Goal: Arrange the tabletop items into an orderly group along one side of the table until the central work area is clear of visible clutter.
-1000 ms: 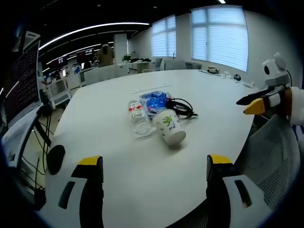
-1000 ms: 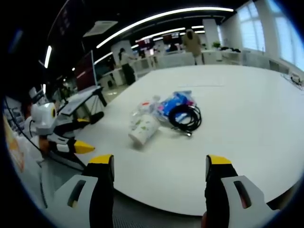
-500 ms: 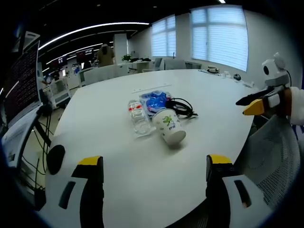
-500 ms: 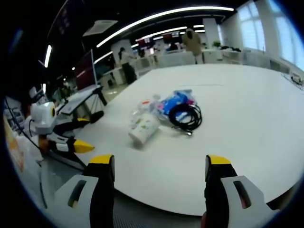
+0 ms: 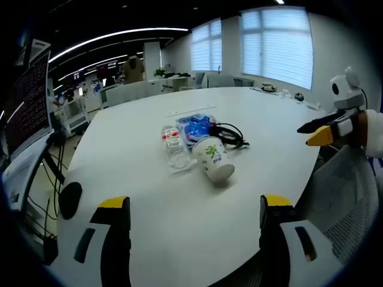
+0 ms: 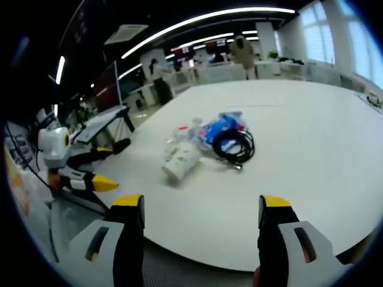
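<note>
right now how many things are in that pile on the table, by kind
paper cup: 1
clear plastic bottle: 1
blue packet: 1
black cable coil: 1
total: 4

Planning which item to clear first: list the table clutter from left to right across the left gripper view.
Clear plastic bottle lying on its side → white paper cup with green print, tipped over → coiled black cable. The blue plastic packet overlaps bottle and cup behind them, so it is left out.
</note>
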`<state>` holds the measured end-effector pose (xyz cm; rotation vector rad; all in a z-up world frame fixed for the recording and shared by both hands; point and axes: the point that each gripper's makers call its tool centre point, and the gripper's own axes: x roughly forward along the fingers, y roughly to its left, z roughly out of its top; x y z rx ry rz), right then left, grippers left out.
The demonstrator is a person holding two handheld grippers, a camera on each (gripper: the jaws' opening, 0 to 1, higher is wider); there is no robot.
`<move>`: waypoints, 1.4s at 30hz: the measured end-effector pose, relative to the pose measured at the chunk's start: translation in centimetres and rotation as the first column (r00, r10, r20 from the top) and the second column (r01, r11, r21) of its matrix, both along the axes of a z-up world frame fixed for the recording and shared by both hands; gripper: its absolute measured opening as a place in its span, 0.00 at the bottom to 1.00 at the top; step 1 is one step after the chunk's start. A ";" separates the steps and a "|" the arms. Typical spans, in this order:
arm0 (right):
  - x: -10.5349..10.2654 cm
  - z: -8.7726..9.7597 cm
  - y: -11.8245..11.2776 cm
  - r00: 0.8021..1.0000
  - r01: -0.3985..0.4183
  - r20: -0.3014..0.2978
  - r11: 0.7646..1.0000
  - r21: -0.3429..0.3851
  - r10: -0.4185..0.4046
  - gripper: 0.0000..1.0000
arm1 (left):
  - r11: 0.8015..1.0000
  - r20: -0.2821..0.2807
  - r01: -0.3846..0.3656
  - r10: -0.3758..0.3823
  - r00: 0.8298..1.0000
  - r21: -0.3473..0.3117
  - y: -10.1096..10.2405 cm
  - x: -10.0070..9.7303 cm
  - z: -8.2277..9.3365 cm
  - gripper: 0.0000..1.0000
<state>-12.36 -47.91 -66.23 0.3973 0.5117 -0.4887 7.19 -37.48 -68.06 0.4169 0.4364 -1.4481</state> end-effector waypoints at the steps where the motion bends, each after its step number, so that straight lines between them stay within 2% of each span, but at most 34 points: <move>1: 0.0 0.0 0.0 1.000 0.000 0.000 1.000 0.000 0.000 0.77 | 1.000 0.000 -0.001 0.001 1.000 0.001 0.0 0.0 0.0 0.92; 26: 0.7 -0.1 -0.2 0.999 -0.043 -0.006 0.999 0.008 0.043 0.76 | 1.000 -0.001 -0.004 0.004 1.000 0.001 0.0 0.1 0.0 0.91; 35: 2.6 0.7 -0.8 0.993 -0.115 -0.024 0.993 -0.018 0.114 0.76 | 1.000 -0.002 -0.001 0.001 1.000 -0.001 0.0 0.0 0.0 0.91; 42: 4.6 1.3 -0.9 0.980 -0.195 -0.047 0.980 -0.035 0.194 0.76 | 1.000 -0.002 -0.001 0.001 1.000 -0.003 0.0 0.0 0.0 0.91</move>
